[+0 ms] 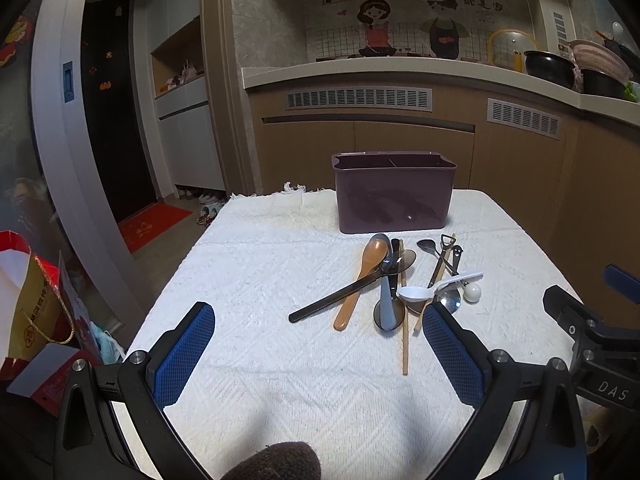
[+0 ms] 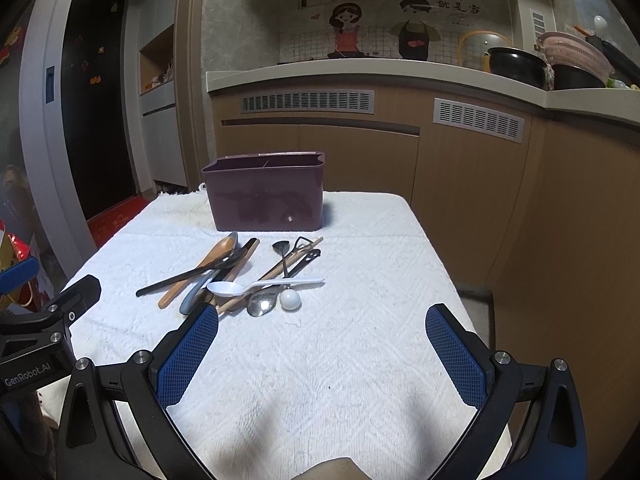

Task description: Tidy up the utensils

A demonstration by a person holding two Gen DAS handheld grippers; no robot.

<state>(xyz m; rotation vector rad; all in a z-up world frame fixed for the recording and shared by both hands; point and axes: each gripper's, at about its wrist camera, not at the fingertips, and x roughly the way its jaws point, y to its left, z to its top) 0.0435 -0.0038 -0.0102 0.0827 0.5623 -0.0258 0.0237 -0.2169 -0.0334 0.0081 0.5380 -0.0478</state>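
**Utensils heaped in front of the divided purple bin**

A dark purple rectangular plastic utensil bin point(image 1: 394, 196) stands upright at the far end of the tabletop point(image 1: 280, 280), which is covered by a white textured cloth. A thin divider shows at the bin's open top, splitting it into compartments; from these low angles the inside cannot be seen, so what it holds, if anything, cannot be told.

Just in front of the bin lies a loose pile of utensils. A light brown wooden spoon point(image 1: 360, 276) lies with its bowl toward the bin, crossed by a long black plastic spoon point(image 1: 340, 294) whose handle points left. Beside them rests a grey-blue ceramic soup spoon point(image 1: 387, 308), with a wooden chopstick point(image 1: 405, 340) running toward the camera. A white plastic spoon point(image 2: 240, 288) lies across the near side of the pile, next to a shiny steel spoon point(image 2: 262, 304) and a small white ball-ended piece point(image 2: 290, 300). A small black metal spoon point(image 2: 282, 254) and a dark bottle opener point(image 2: 308, 258) lie at the right.

The left hand-held gripper point(image 1: 318, 354) hovers over the cloth, spread wide and empty, its right finger near the pile. The right hand-held gripper point(image 2: 322, 356) is likewise spread and holds nothing.
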